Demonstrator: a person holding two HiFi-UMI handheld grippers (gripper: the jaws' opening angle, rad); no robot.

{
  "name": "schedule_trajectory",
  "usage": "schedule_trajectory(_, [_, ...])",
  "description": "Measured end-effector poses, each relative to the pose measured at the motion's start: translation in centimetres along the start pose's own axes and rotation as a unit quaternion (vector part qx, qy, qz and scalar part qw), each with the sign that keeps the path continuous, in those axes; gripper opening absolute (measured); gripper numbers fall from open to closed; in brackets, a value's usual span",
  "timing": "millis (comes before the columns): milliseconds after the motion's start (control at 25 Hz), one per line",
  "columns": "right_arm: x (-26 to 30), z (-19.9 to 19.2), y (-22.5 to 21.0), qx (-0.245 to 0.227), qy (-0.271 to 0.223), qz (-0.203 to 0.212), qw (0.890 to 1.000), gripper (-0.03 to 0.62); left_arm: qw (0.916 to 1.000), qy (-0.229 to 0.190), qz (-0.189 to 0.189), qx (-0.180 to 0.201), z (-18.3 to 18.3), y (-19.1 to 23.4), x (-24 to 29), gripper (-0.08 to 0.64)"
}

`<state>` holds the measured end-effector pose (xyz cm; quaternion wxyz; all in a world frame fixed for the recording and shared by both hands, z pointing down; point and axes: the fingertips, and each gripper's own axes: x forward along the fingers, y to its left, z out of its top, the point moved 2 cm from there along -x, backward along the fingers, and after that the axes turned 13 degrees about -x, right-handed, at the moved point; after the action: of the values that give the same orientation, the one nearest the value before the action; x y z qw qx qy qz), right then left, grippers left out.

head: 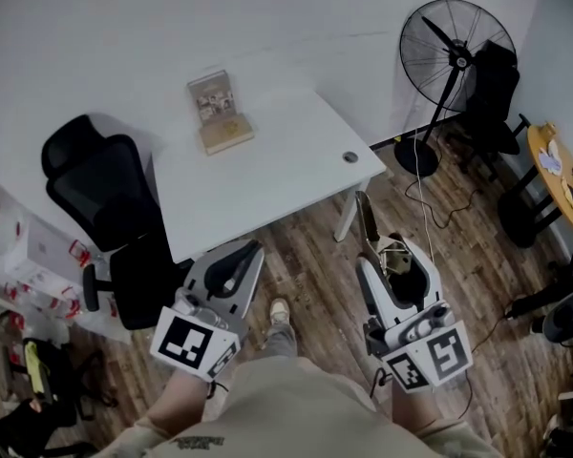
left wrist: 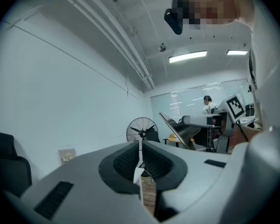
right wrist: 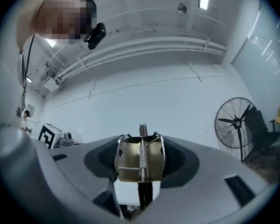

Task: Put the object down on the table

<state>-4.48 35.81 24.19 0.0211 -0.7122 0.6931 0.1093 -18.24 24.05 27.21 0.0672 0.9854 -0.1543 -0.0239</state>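
Observation:
My right gripper (head: 392, 258) hangs over the wood floor, just off the white table's (head: 267, 175) near right corner. It is shut on a brass-coloured metal spring clip (head: 393, 260), whose long flat arm (head: 366, 219) points toward the table. In the right gripper view the clip (right wrist: 140, 161), with its coil spring down the middle, fills the gap between the jaws of the right gripper (right wrist: 140, 148). My left gripper (head: 248, 254) is shut with nothing in it, near the table's front edge. In the left gripper view the two pads of the left gripper (left wrist: 140, 158) meet along a thin line.
On the table stand a small picture box (head: 210, 95), a tan flat box (head: 227, 135) and a small grey round thing (head: 350, 157). A black office chair (head: 105, 194) stands at the left, a floor fan (head: 452, 57) with its cable and a round wooden table (head: 562, 175) at the right.

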Motion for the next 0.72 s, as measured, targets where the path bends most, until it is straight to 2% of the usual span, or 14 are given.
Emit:
schedule_trajectory(480, [13.2, -3.7, -4.2, 0.027, 0.026, -0.004, 0.999, 0.235, 0.9997, 0.017, -0.01, -0.013, 0.6, 11.4, 9.1, 0.037])
schedule_trajectory(640, [17.9, -5.1, -5.3, 0.028, 0.04, -0.007, 0.999, 0.236, 0.9992, 0.028, -0.005, -0.028, 0.8, 15.8, 11.8, 0.036])
schedule_trajectory(720, [20.0, -5.8, -5.8, 0.032, 0.047, -0.011, 0.998, 0.235, 0.9994, 0.027, -0.003, -0.022, 0.9, 17.9, 12.9, 0.036])
